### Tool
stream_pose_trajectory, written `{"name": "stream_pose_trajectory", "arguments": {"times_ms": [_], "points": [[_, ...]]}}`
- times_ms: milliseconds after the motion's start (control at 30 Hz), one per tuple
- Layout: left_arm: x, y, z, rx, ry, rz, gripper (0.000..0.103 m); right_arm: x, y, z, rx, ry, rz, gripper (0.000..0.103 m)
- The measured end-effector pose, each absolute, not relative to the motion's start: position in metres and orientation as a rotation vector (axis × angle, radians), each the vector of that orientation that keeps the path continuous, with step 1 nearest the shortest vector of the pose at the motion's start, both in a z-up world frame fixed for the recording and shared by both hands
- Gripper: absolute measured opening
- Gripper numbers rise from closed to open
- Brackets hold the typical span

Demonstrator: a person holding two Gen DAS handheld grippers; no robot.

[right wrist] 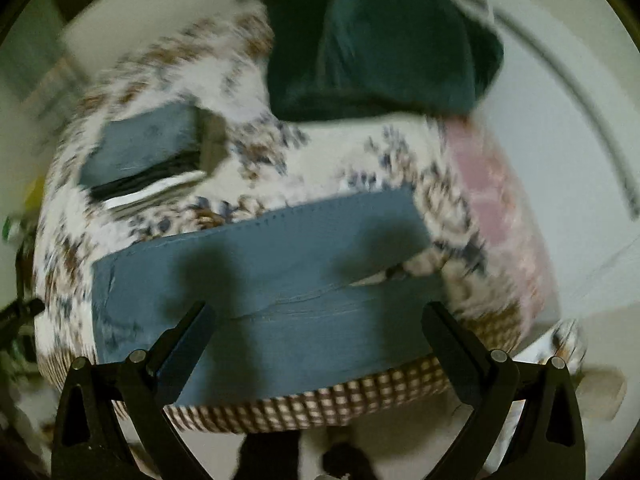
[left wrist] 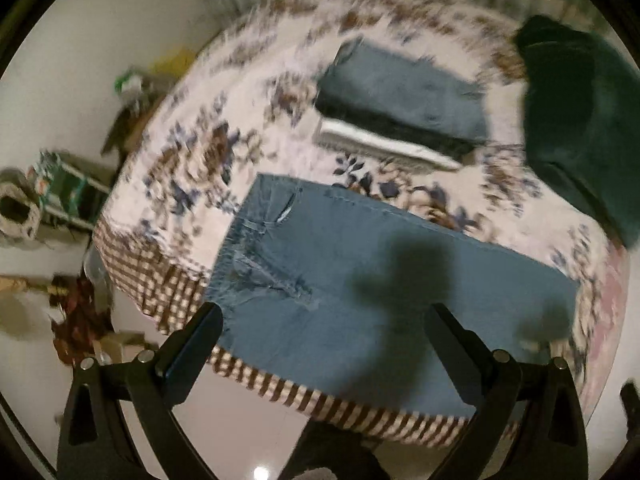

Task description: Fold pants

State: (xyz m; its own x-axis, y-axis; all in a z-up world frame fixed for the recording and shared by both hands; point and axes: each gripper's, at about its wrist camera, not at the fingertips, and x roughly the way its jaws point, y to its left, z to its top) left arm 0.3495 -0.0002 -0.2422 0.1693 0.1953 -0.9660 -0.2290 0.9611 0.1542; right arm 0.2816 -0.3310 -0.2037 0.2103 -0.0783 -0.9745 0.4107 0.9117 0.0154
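Note:
Blue jeans (left wrist: 360,280) lie flat on the floral bedspread (left wrist: 200,152), with the waist and zipper at the left and the legs running right. In the right wrist view the jeans (right wrist: 280,280) show a split between the two legs at the right. My left gripper (left wrist: 326,314) is open and empty, held above the waist end near the bed's front edge. My right gripper (right wrist: 316,312) is open and empty, held above the leg part. Both views are blurred by motion.
A stack of folded clothes (left wrist: 400,108) lies further back on the bed; it also shows in the right wrist view (right wrist: 148,148). A dark green pile (left wrist: 580,120) sits at the far right (right wrist: 380,40). Clutter (left wrist: 60,192) stands on the floor to the left.

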Motion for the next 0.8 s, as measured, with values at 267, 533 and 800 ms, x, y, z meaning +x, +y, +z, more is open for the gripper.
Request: {"name": "stream_pose_trajectory", "arguments": {"times_ms": [267, 533, 800], "points": [[0.478, 0.048, -0.412, -0.172, 1.619, 0.457, 0.103, 0.423, -0.392, -0.406, 0.627, 1.513, -0.532, 0.103], [0.55, 0.09, -0.533, -0.422, 1.72, 0.558, 0.103, 0.49, -0.437, -0.564, 0.799, 1.584, -0.729, 0.103], [0.53, 0.108, -0.53, -0.468, 1.644, 0.63, 0.028, 0.492, -0.458, -0.619, 0.817, 1.609, -0.796, 0.065]]}}
